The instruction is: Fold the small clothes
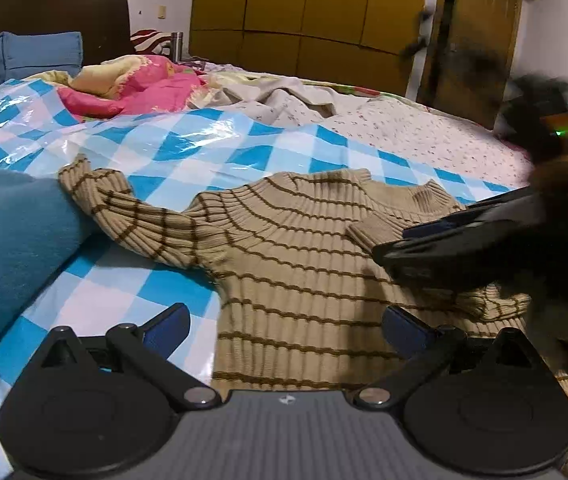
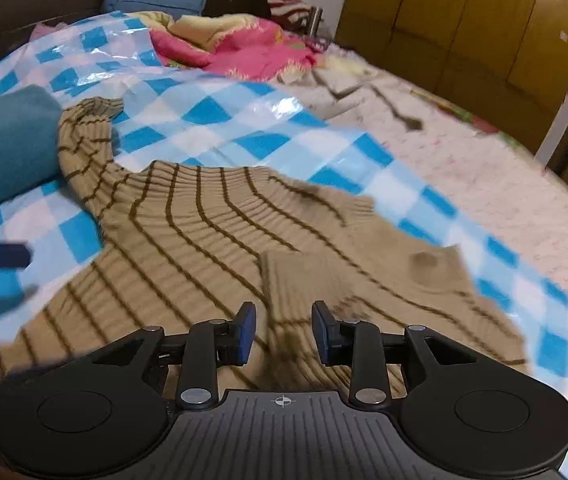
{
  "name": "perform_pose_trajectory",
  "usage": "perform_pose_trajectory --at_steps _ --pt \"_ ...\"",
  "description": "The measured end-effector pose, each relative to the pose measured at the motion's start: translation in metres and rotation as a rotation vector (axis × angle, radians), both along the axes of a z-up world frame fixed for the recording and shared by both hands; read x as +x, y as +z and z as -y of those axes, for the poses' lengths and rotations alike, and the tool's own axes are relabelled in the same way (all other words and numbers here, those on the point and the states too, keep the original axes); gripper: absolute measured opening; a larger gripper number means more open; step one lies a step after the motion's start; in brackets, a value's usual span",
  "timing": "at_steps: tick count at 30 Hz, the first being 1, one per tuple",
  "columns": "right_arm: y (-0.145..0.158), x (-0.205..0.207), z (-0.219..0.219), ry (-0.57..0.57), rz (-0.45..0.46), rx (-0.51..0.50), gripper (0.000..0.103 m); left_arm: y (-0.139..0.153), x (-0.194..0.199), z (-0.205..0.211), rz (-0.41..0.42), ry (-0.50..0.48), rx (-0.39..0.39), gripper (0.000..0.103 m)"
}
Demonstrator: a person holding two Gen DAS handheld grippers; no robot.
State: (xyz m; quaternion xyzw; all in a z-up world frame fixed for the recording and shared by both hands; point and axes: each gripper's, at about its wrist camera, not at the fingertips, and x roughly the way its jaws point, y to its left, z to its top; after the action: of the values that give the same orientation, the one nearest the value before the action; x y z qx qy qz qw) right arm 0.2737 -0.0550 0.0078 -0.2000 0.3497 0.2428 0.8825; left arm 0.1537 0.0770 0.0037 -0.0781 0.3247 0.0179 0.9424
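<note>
A beige sweater with brown stripes [image 1: 295,264] lies flat on the blue-and-white checked sheet [image 1: 188,148]. Its left sleeve [image 1: 124,208] stretches out toward a teal cloth. The other sleeve is folded in across the chest, with its cuff [image 2: 295,280] near the collar [image 2: 431,268]. My left gripper [image 1: 287,318] stands wide open over the sweater's lower body with nothing between its fingers. My right gripper [image 2: 284,328] is open just above the folded sleeve, its blue pads apart and pressing nothing. In the left wrist view the right gripper [image 1: 395,246] reaches in blurred from the right.
A folded teal cloth [image 1: 8,248] lies left of the sweater. A pink and yellow blanket [image 1: 136,80] and a blue pillow [image 1: 36,56] sit toward the headboard. A white flowered bedspread [image 1: 423,136] covers the right side of the bed. Brown wardrobes [image 1: 303,12] stand behind.
</note>
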Motion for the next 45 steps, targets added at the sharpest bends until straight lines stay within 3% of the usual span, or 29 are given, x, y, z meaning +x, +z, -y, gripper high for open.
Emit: perform_pose_trajectory --at_steps 4,8,13,15,18,22,25,28,29,32,37,41,45 --pt "-0.024 0.031 -0.013 -0.069 -0.054 -0.013 0.028 0.0 0.001 -0.006 0.003 0.013 -0.013 0.103" --pt "-0.02 0.039 -0.008 -0.13 -0.093 0.089 0.006 0.004 -0.001 -0.013 0.031 0.041 -0.02 0.103" --pt "0.001 0.024 -0.021 -0.026 -0.101 0.265 0.006 0.003 0.0 -0.016 0.038 0.064 -0.019 0.103" --pt "-0.002 0.02 -0.03 0.024 -0.12 0.255 0.011 -0.002 0.002 -0.013 0.023 0.059 -0.003 0.103" --pt "-0.006 0.016 -0.022 0.0 -0.121 0.234 0.011 -0.005 0.004 -0.009 0.015 0.046 0.014 0.103" --pt "0.009 0.005 0.046 -0.16 -0.089 0.317 0.012 -0.007 0.006 -0.004 0.011 0.039 0.021 0.103" --pt "0.004 0.005 0.095 -0.324 -0.049 0.228 0.015 -0.008 0.009 0.003 0.015 0.039 0.042 0.103" --pt "-0.021 0.014 0.143 -0.53 -0.092 0.101 0.015 -0.01 0.009 0.008 0.008 0.039 0.065 0.103" --pt "-0.03 0.016 0.159 -0.596 -0.117 0.082 0.007 -0.01 0.009 0.008 0.004 0.04 0.069 0.103" --pt "-0.031 0.011 0.182 -0.643 -0.134 0.136 0.004 -0.009 0.006 0.004 -0.013 0.048 0.064 0.103" --pt "-0.011 0.001 0.14 -0.566 -0.024 -0.002 0.015 0.004 -0.006 -0.015 0.013 0.117 0.057 0.103" --pt "0.018 -0.012 0.072 -0.349 0.007 0.073 0.015 0.01 -0.016 -0.036 0.03 0.188 0.081 0.103" --pt "0.037 -0.005 -0.01 -0.118 -0.064 0.165 0.015 0.006 -0.026 -0.062 0.037 0.268 0.08 0.103"
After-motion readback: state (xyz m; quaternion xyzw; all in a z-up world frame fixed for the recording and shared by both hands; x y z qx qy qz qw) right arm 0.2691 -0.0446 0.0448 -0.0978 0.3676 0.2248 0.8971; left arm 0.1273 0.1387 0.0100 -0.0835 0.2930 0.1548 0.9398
